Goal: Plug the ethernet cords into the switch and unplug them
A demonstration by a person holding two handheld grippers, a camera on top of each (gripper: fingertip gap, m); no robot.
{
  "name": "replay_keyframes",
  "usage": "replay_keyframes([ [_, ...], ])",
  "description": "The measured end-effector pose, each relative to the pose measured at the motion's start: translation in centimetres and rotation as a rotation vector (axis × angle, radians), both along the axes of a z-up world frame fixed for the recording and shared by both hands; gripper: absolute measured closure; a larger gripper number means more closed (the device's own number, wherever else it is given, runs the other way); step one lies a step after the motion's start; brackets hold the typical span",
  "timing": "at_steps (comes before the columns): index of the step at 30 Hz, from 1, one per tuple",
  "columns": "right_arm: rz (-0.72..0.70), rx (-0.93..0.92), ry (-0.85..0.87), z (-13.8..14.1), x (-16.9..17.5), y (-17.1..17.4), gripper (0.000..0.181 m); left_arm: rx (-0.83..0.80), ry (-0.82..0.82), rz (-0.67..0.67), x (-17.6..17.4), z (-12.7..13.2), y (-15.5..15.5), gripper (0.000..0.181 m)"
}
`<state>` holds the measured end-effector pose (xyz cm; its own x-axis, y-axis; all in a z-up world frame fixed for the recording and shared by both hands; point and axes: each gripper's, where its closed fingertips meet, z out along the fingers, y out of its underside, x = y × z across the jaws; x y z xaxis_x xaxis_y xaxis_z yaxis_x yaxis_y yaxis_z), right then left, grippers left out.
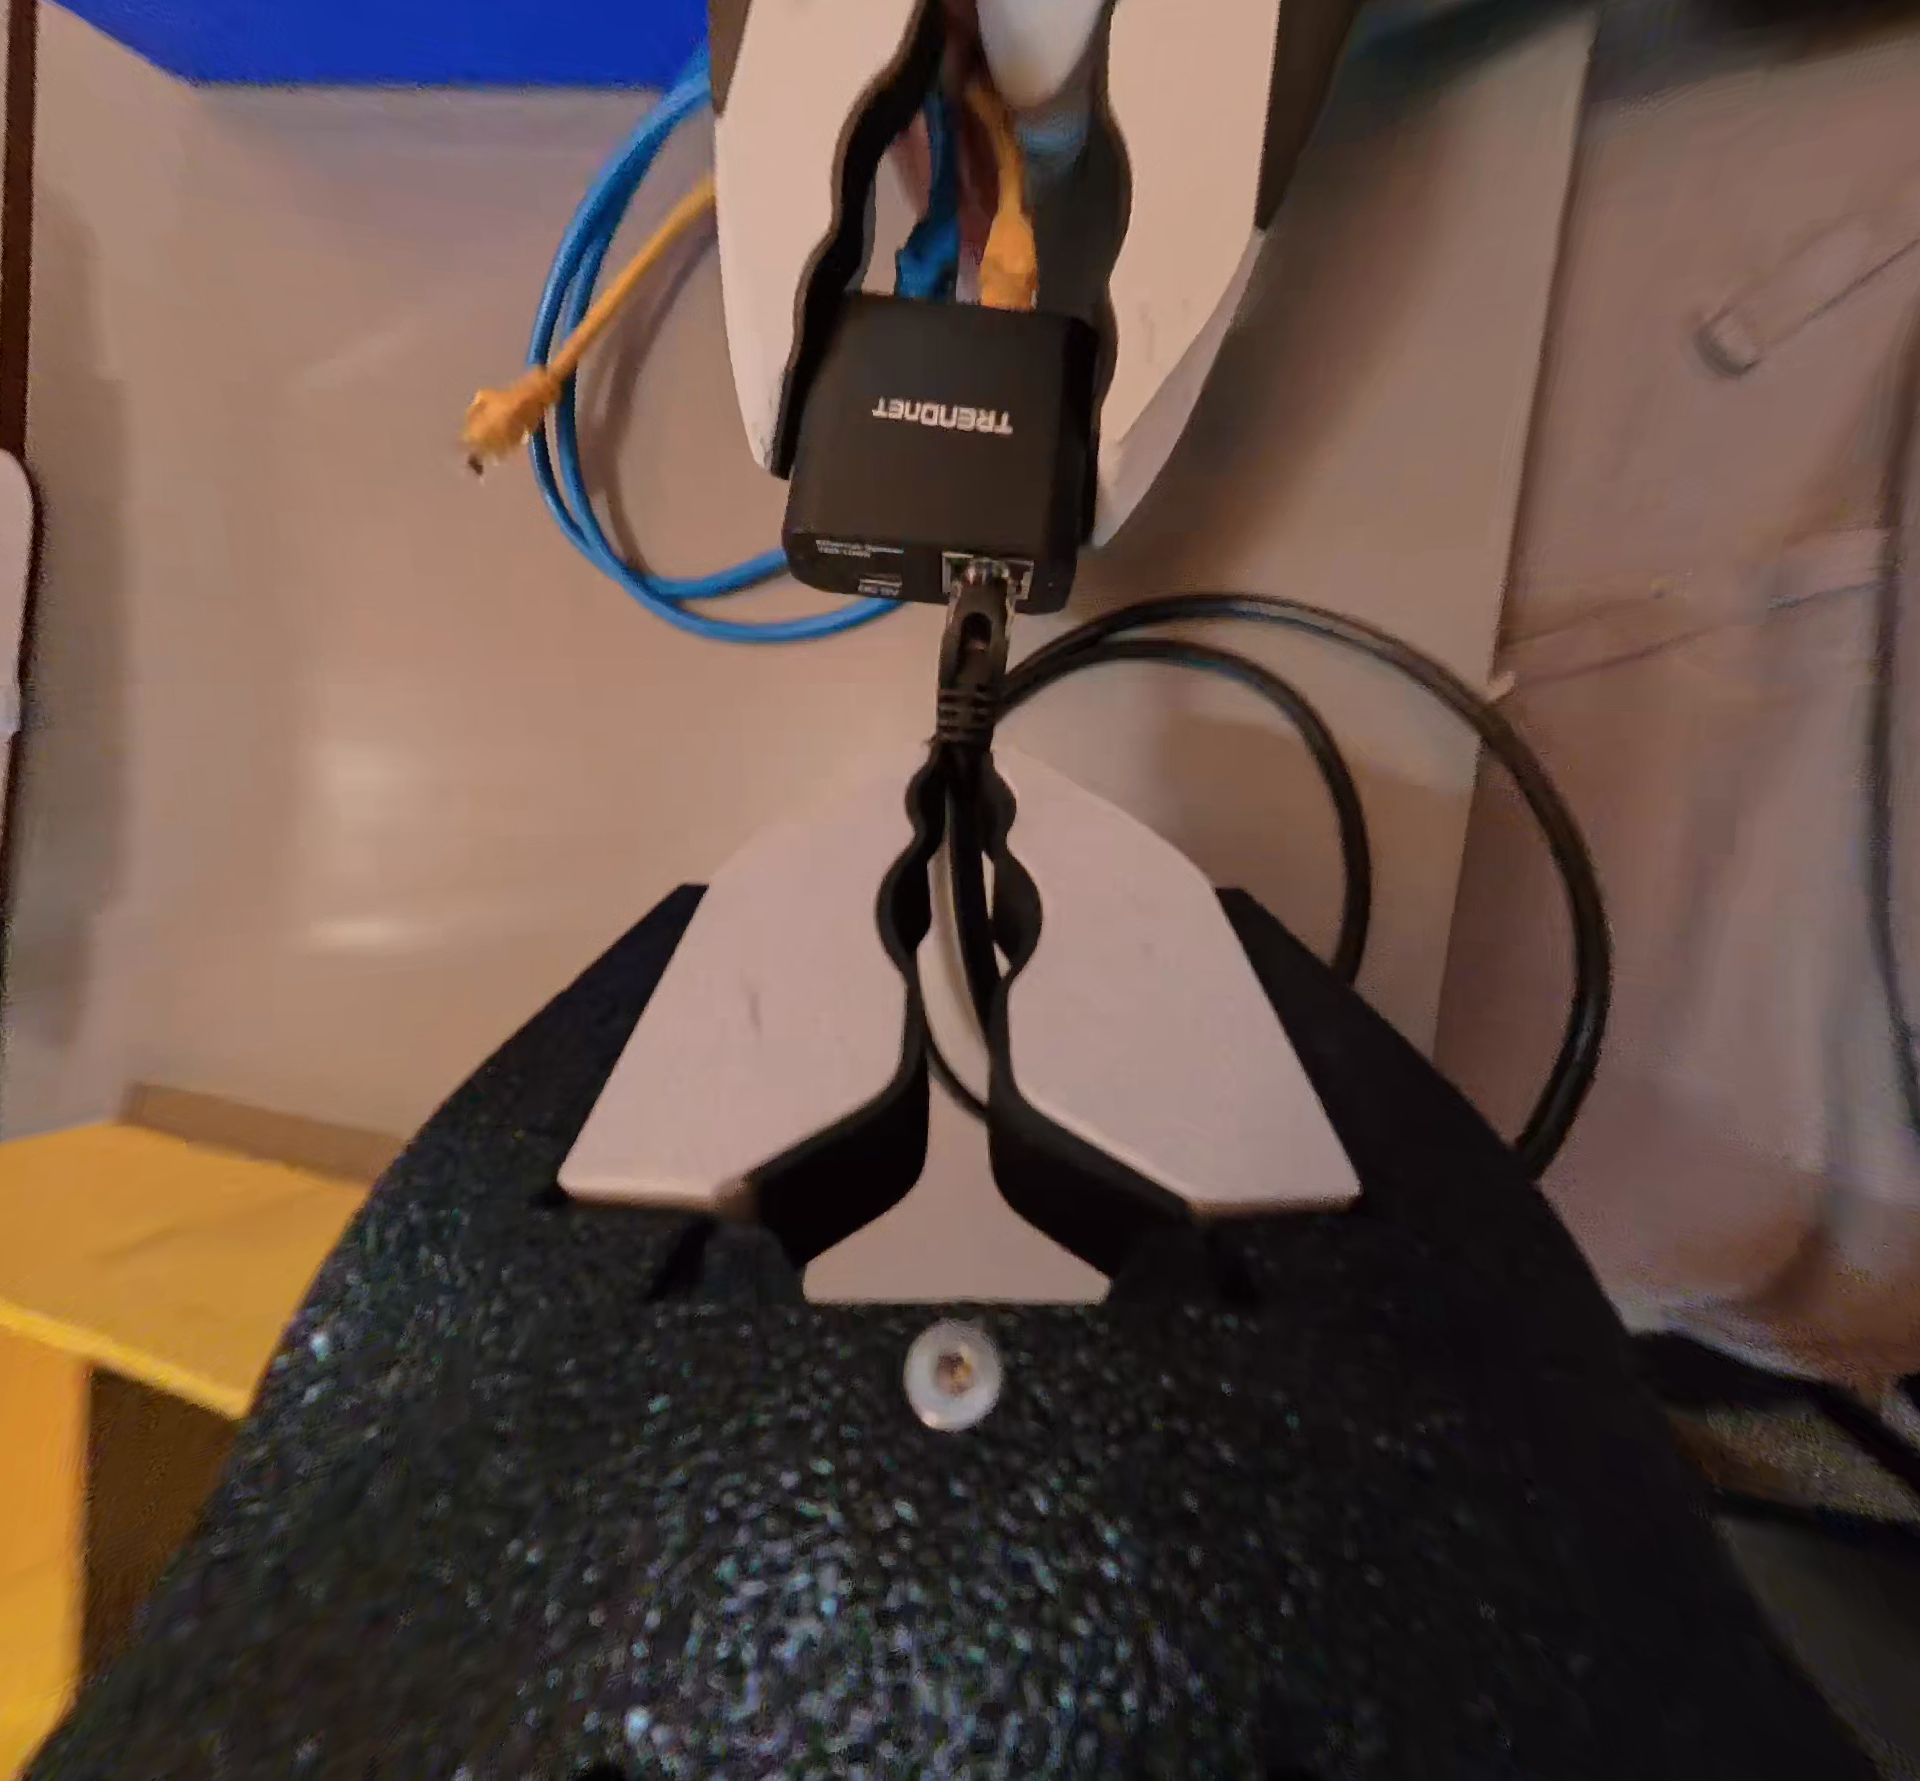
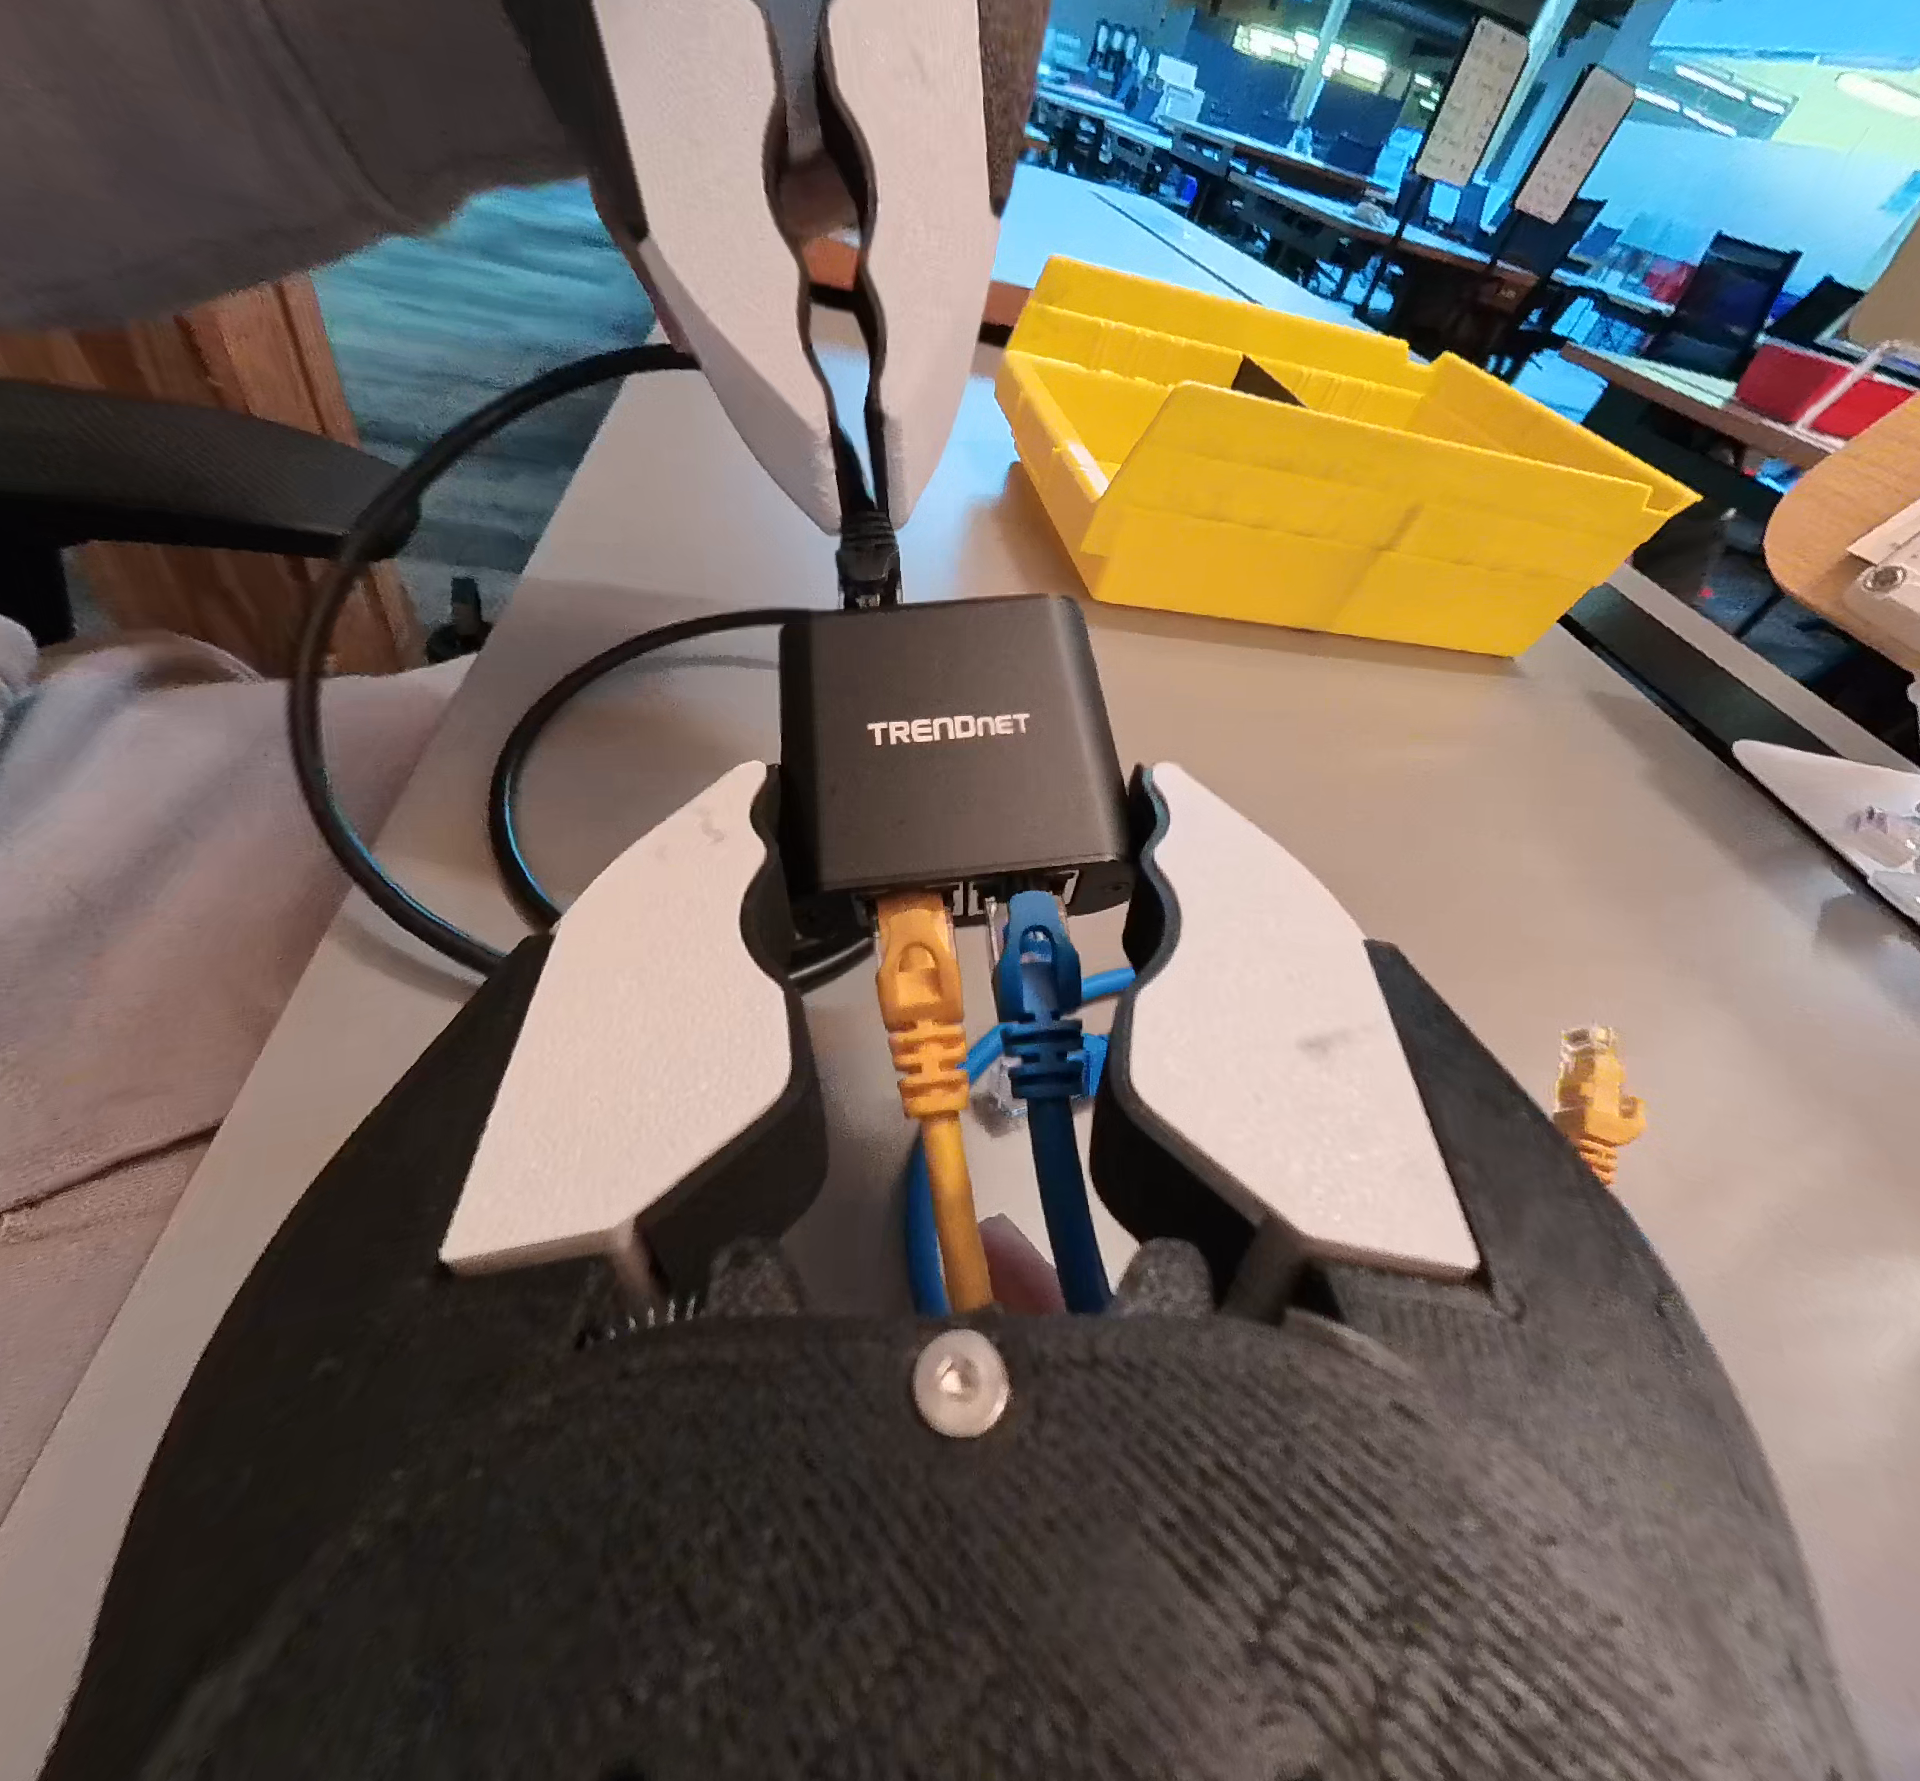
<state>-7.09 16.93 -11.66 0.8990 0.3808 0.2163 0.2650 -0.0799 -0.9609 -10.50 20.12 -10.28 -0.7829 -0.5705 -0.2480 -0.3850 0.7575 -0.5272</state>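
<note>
The black switch (image 2: 951, 775) lies on the grey table (image 2: 1403, 848). My right gripper (image 2: 951, 796) is shut on its two sides. A yellow cord (image 2: 916, 988) and a blue cord (image 2: 1039, 988) are plugged into its near ports. My left gripper (image 1: 961, 757) is shut on the black cord (image 1: 964, 692) just behind its plug, which sits in the switch's (image 1: 940, 443) single port. The left gripper also shows in the right wrist view (image 2: 868, 510), and the right gripper in the left wrist view (image 1: 940, 484). The black cord loops off to the side (image 2: 343, 588).
A yellow bin (image 2: 1320, 474) stands on the table behind the switch. The yellow cord's loose plug (image 2: 1595, 1097) lies at the right, and a loose blue plug (image 2: 992, 1082) lies under the cords. A black chair arm (image 2: 156, 474) and a person's clothing (image 2: 135, 848) are at the table's left edge. The tips of one gripper are about 6 cm away from the tips of the other.
</note>
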Motion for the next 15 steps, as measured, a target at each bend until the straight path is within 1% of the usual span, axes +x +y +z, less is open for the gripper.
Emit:
replay_keyframes([
  [1, 0.006, 0.011, 0.012, 0.2, 0.0, -0.1, 0.119, -0.077, -0.016, -0.008, -0.1, 0.3, -0.3, 0.176],
  [3, 0.015, 0.031, 0.036, 0.6, 0.1, -0.4, 0.118, -0.240, -0.051, -0.016, 0.0, 1.1, -1.0, 0.164],
  [4, 0.021, 0.040, 0.046, 0.8, 0.1, -0.5, 0.118, -0.317, -0.058, -0.018, -0.1, 1.4, -1.4, 0.162],
  [6, 0.018, 0.056, 0.066, 1.0, 0.4, -0.6, 0.118, -0.412, -0.064, -0.009, 0.0, 1.7, -1.7, 0.158],
  [8, 0.019, 0.060, 0.078, 1.2, 0.5, -0.6, 0.118, -0.419, -0.076, -0.004, 0.2, 1.4, -1.6, 0.163],
  [11, 0.026, 0.050, 0.064, 1.0, 0.3, -0.6, 0.118, -0.416, -0.096, -0.004, 0.6, 1.2, -1.9, 0.161],
  [14, 0.016, 0.048, 0.061, 0.9, 0.4, -0.5, 0.119, -0.419, -0.110, -0.015, 0.9, 1.2, -2.1, 0.170],
  [15, 0.023, 0.053, 0.067, 1.0, 0.3, -0.6, 0.118, -0.431, -0.108, -0.019, 0.9, 1.3, -2.2, 0.170],
])
